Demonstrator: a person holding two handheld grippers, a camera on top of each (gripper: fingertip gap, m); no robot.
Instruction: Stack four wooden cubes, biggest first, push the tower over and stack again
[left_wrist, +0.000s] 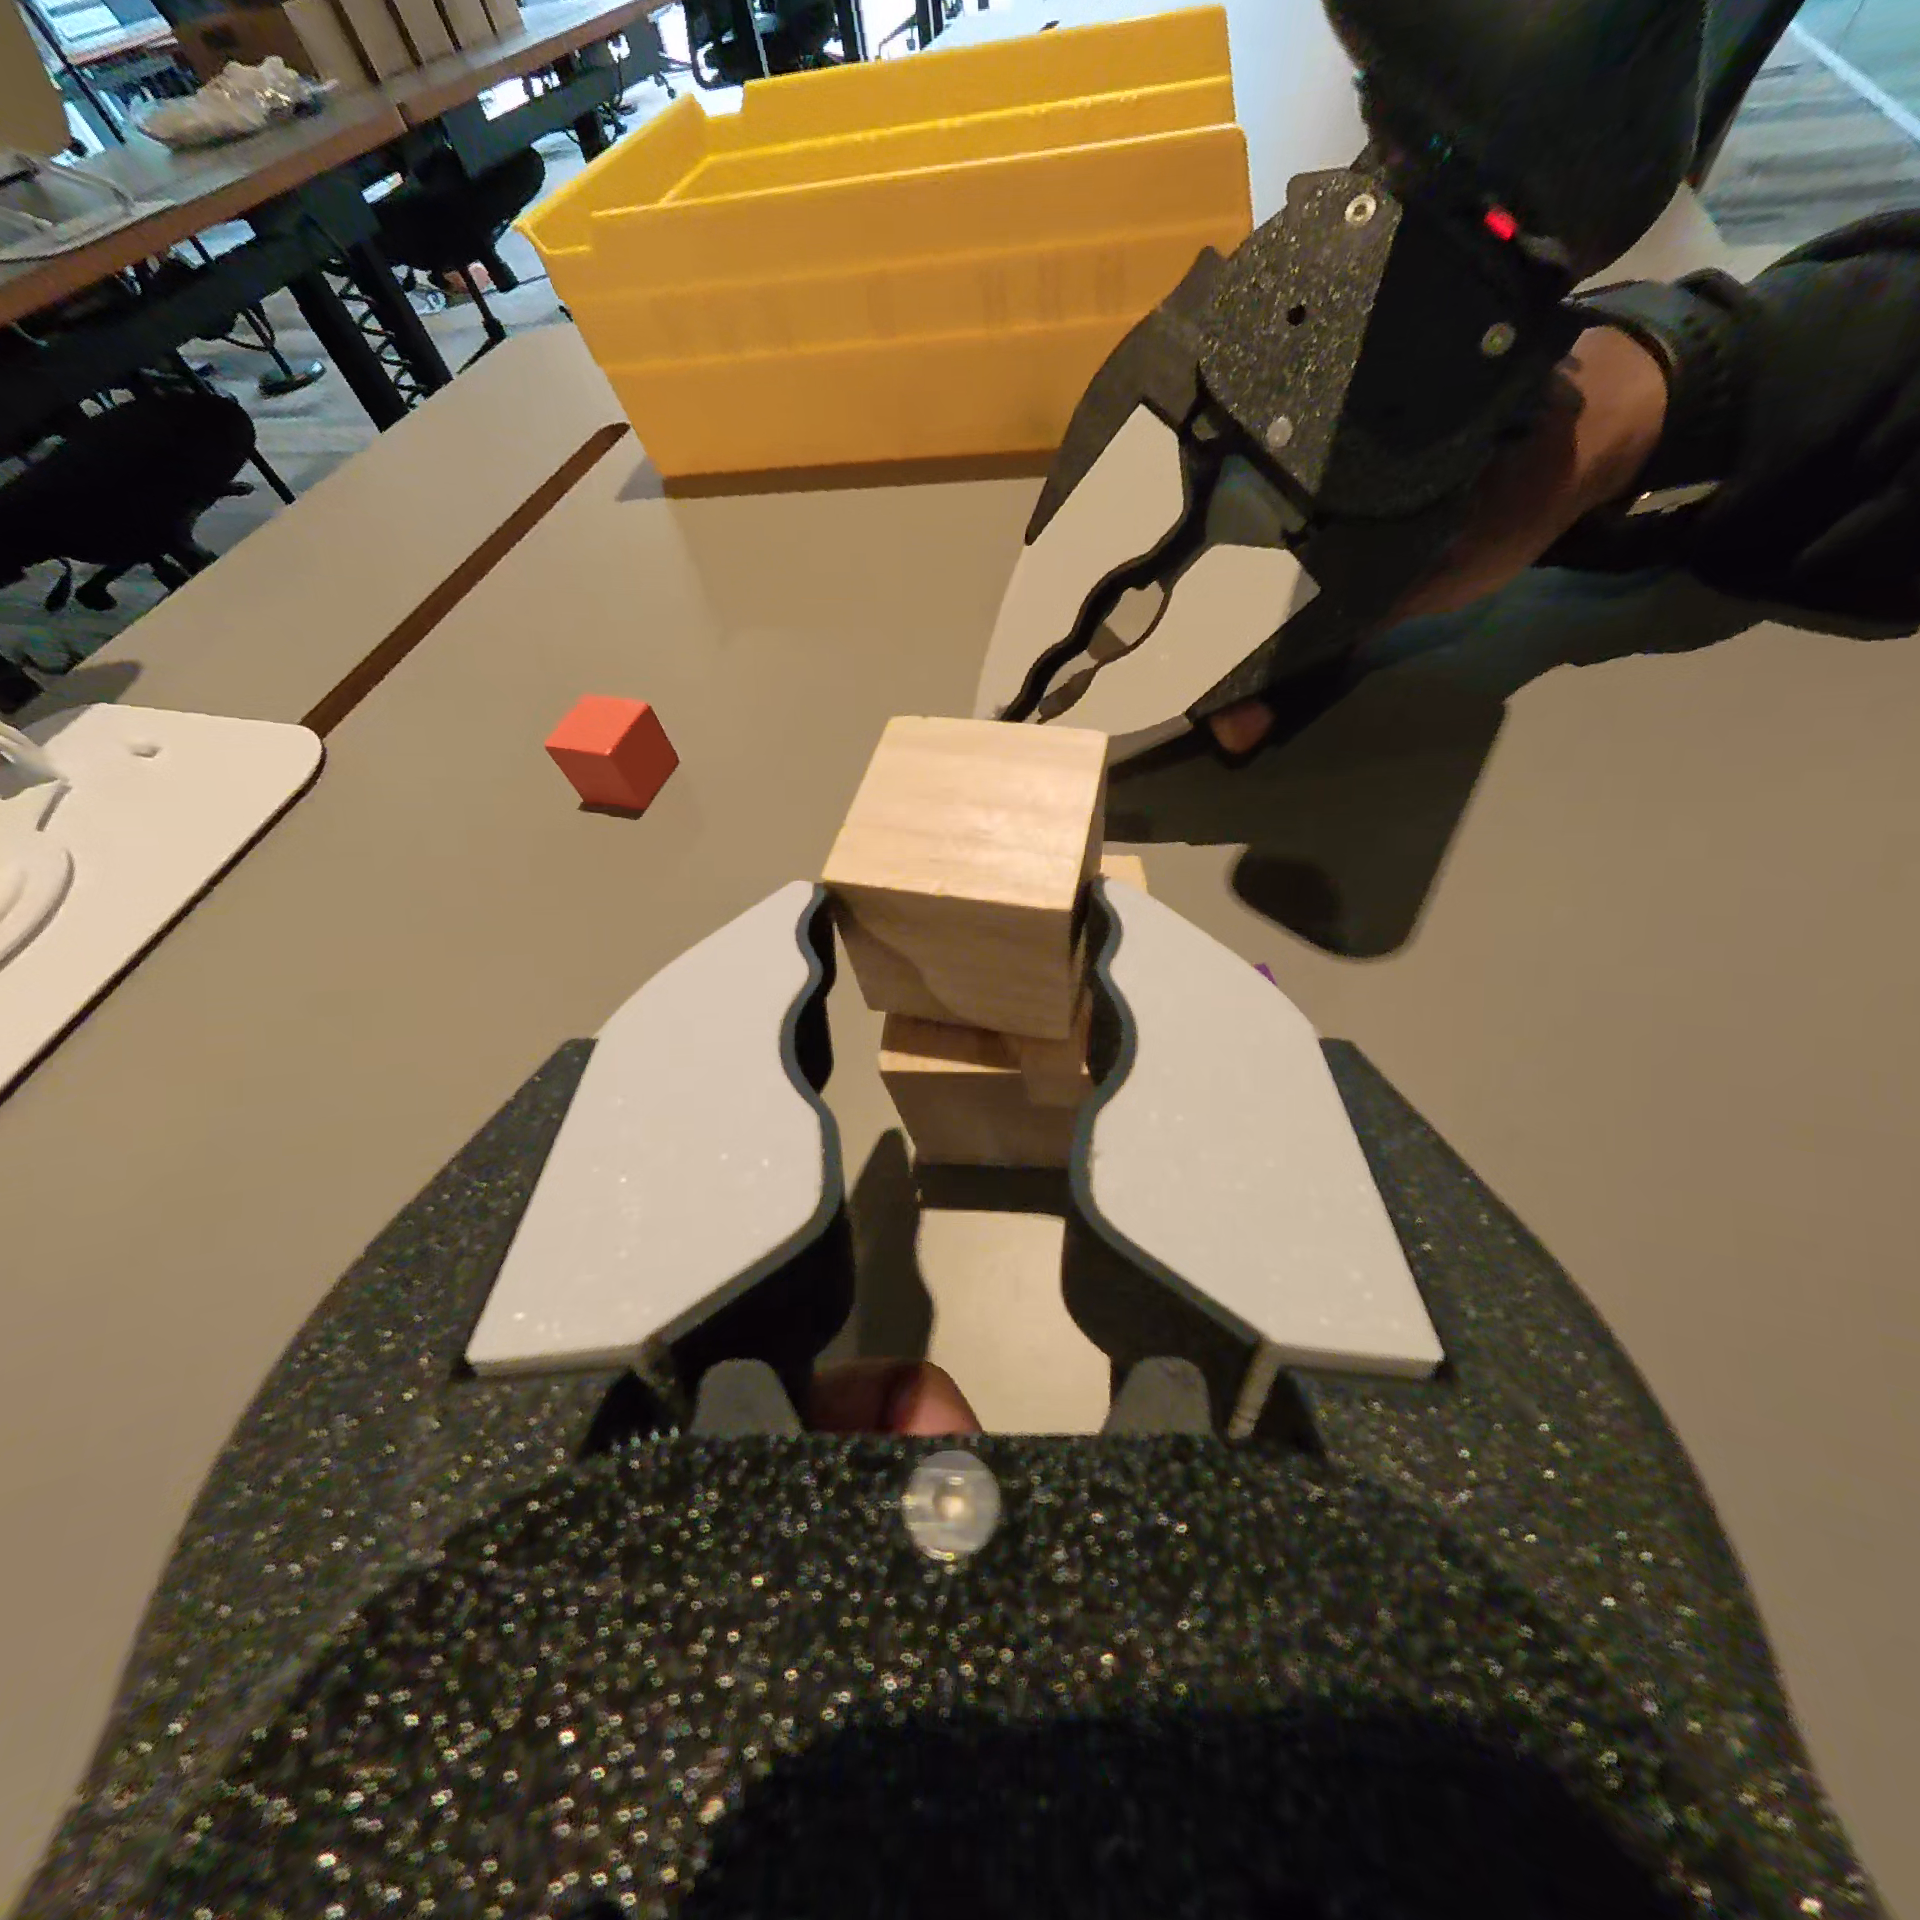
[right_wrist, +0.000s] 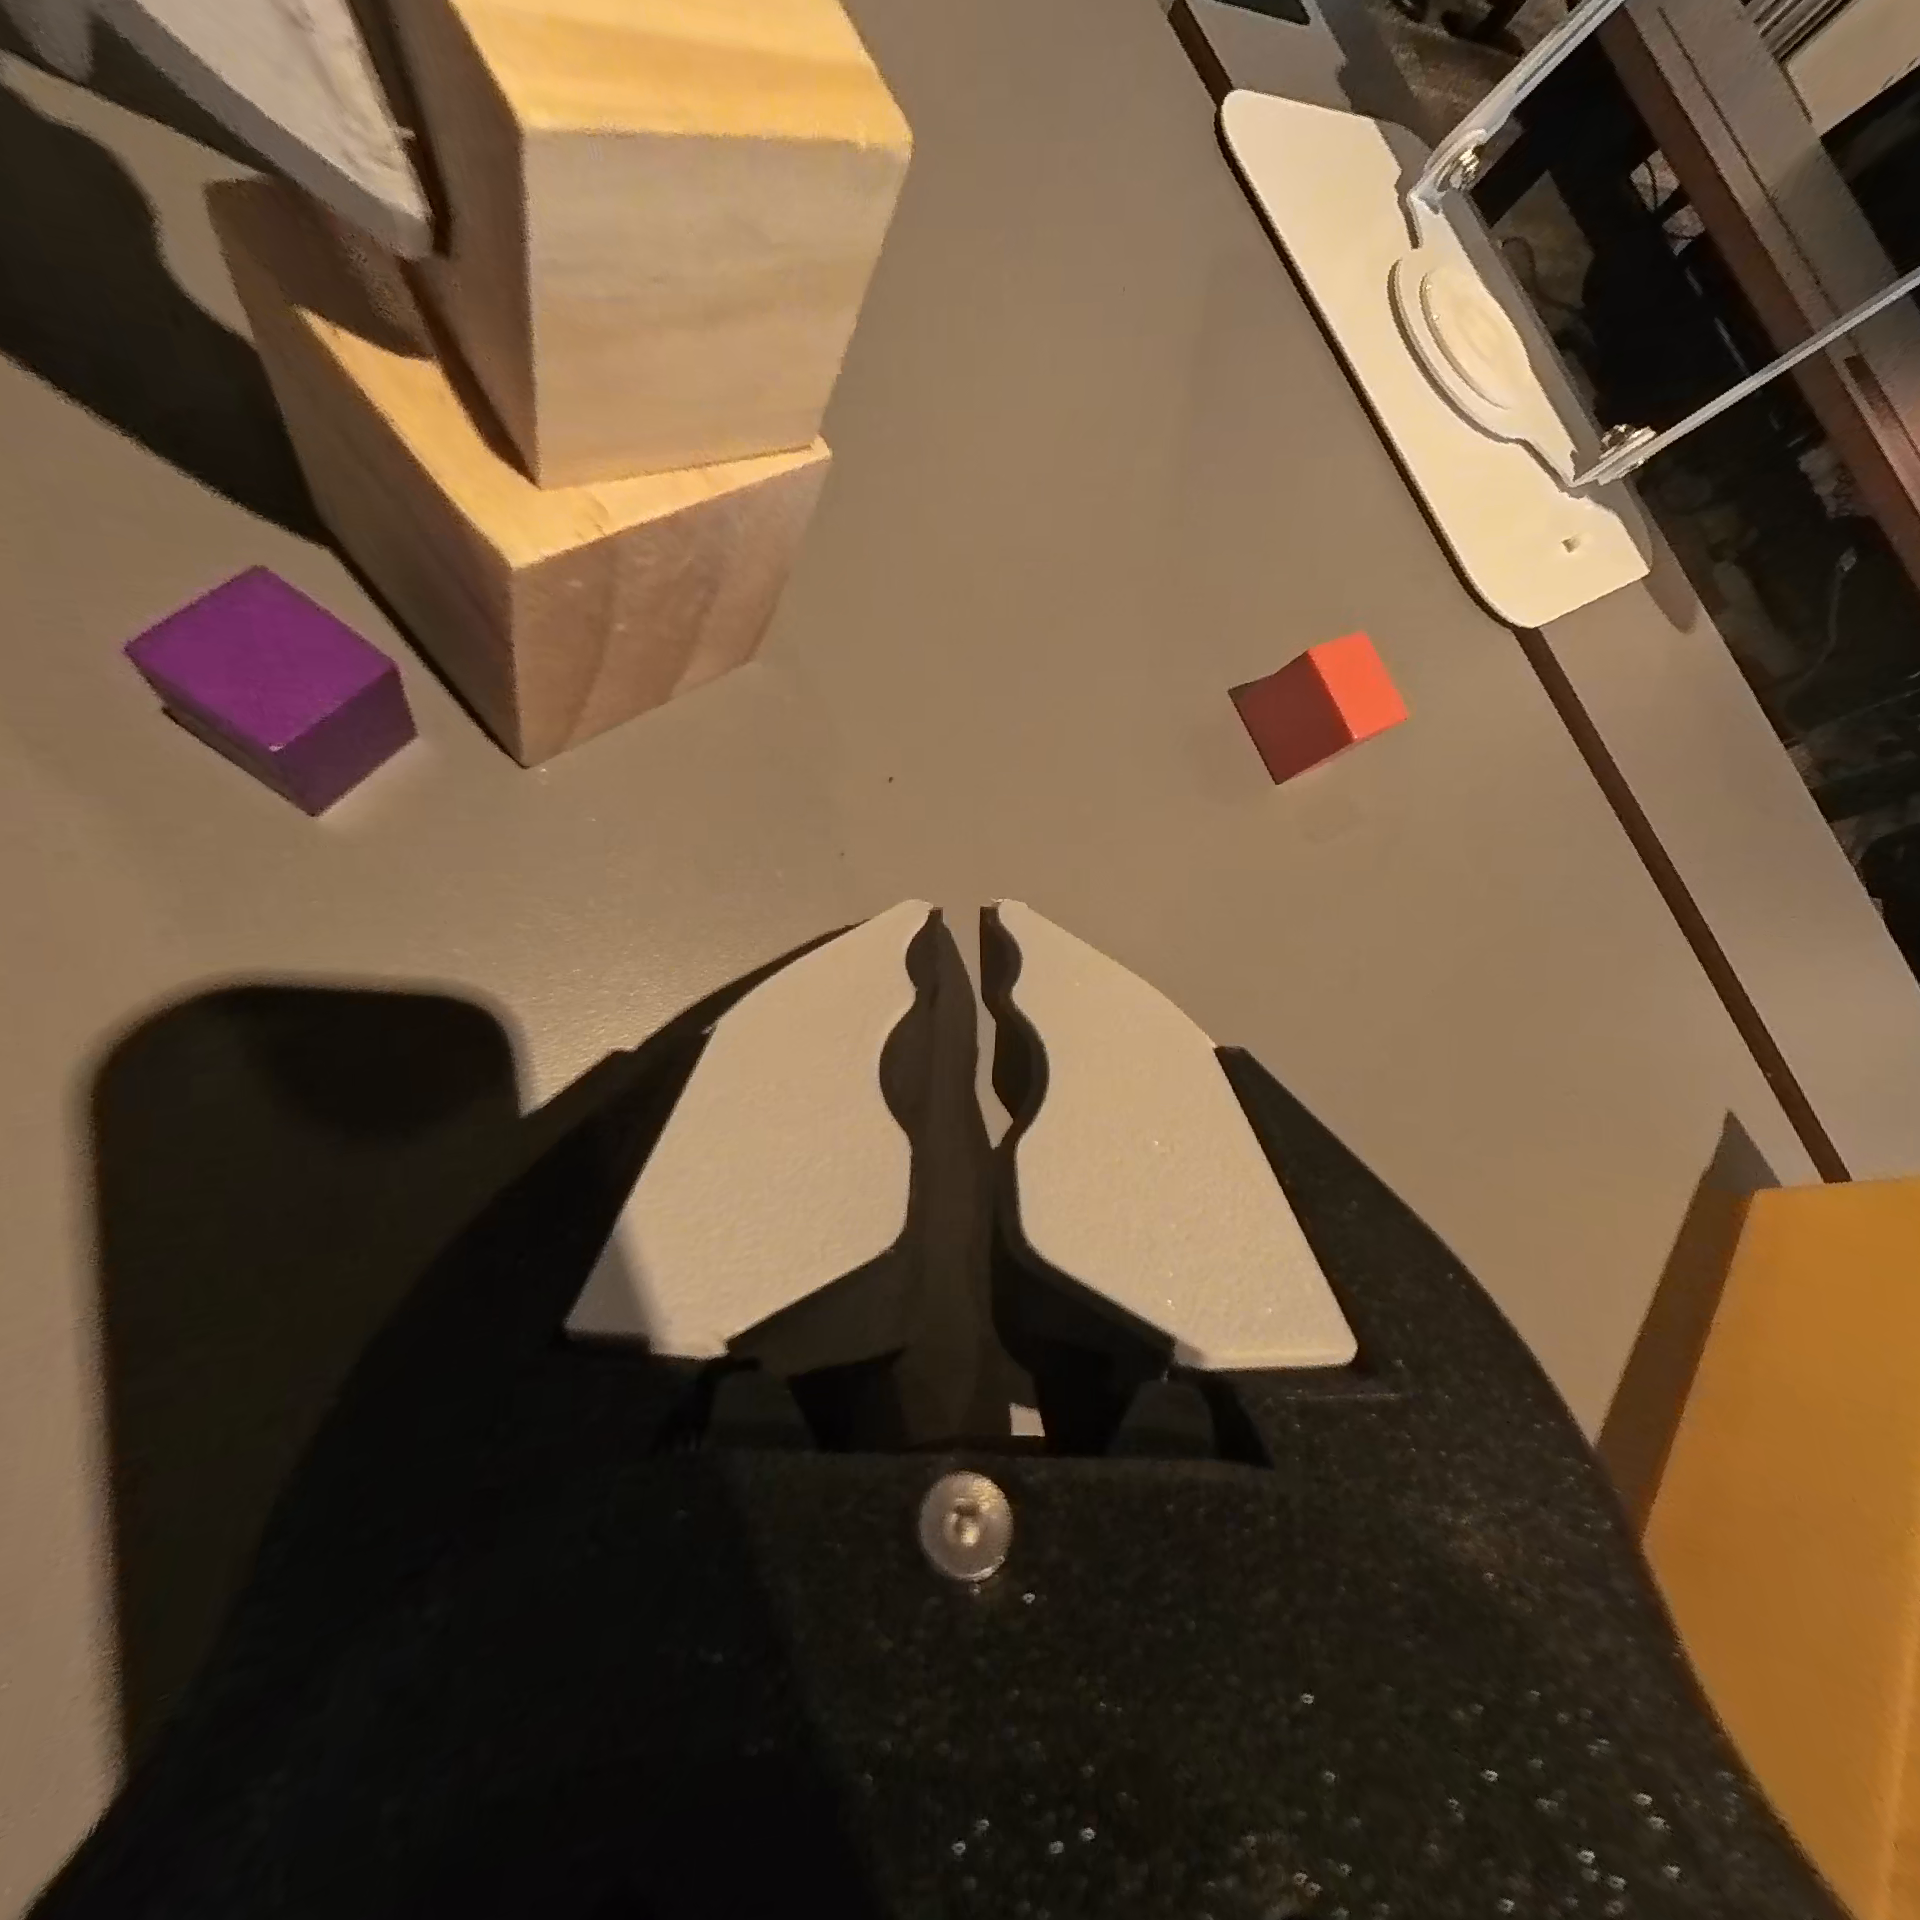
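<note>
Nearest in the left wrist view: left gripper (left_wrist: 961, 914), jaws spread around a pale wooden cube (left_wrist: 966, 873), both grey fingertips (left_wrist: 727, 1039) at its side faces, so gripping it. Cube sitting, turned a little askew, on top of a larger wooden cube (left_wrist: 977, 1117) resting on the grey table (left_wrist: 416, 1039). Same pair seen from the right wrist view: upper cube (right_wrist: 675, 239) overhanging the lower cube (right_wrist: 582, 603) at one corner, a grey finger of the left gripper (right_wrist: 312, 114) pressed against its side.

Right gripper (right_wrist: 961, 914) near its own camera, empty, jaws drawn together with only a narrow slit between the tips, hovering over bare table. From the left wrist view, right gripper (left_wrist: 1039, 707) just behind the held cube, tips close to its top rear edge, contact not clear; gloved hand (left_wrist: 1558, 499) on it.

Around the stack: purple block (right_wrist: 270, 686) lying just beside the lower cube; red cube (left_wrist: 613, 750) well apart on open table, also at (right_wrist: 1320, 707). Small sliver of another wooden piece (left_wrist: 1122, 871) behind the stack, mostly hidden.

Farther: white plate (left_wrist: 156, 831) at the table edge; yellow bins (left_wrist: 914, 260) nested at the far side; desks and chairs beyond.
</note>
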